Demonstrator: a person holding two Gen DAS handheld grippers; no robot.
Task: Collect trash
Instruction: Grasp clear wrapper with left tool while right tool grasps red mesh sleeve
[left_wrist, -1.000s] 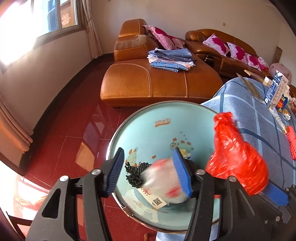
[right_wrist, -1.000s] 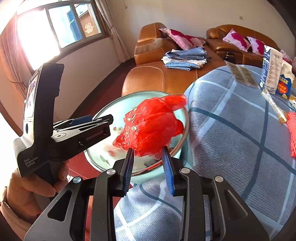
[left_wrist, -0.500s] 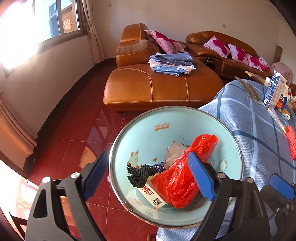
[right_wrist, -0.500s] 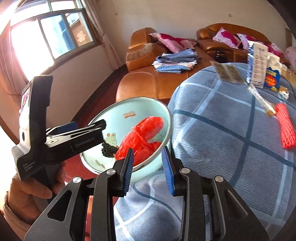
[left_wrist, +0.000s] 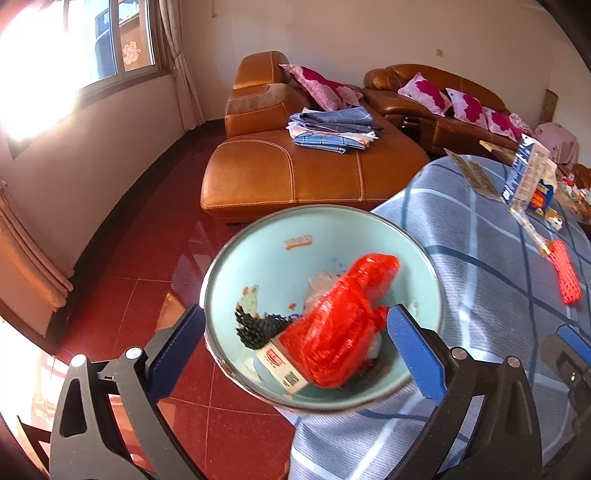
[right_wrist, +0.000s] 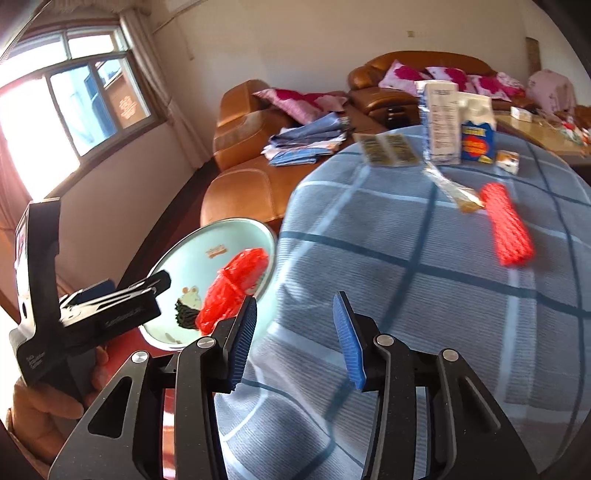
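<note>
A light blue basin (left_wrist: 258, 258) sits at the table's left edge; it also shows in the right wrist view (right_wrist: 192, 262). In it lie a red plastic bag (left_wrist: 340, 325), a black spiky piece (left_wrist: 258, 326) and a labelled wrapper (left_wrist: 284, 369). The bag also shows in the right wrist view (right_wrist: 232, 288). My left gripper (left_wrist: 299, 347) is wide open, its fingers on either side of the basin's near rim. My right gripper (right_wrist: 295, 339) is open and empty over the blue checked tablecloth (right_wrist: 424, 295). A red net (right_wrist: 508, 232) and a clear wrapper (right_wrist: 450, 188) lie on the cloth.
Cartons (right_wrist: 439, 122) and flat packets (right_wrist: 388, 147) stand at the table's far side. A brown leather sofa (left_wrist: 295, 173) with folded cloths (left_wrist: 332, 129) is behind the table. The floor (left_wrist: 140, 288) is red tile.
The red bag left my right gripper and dropped into the basin. My left gripper opened wide. My right gripper opened and swung right over the table.
</note>
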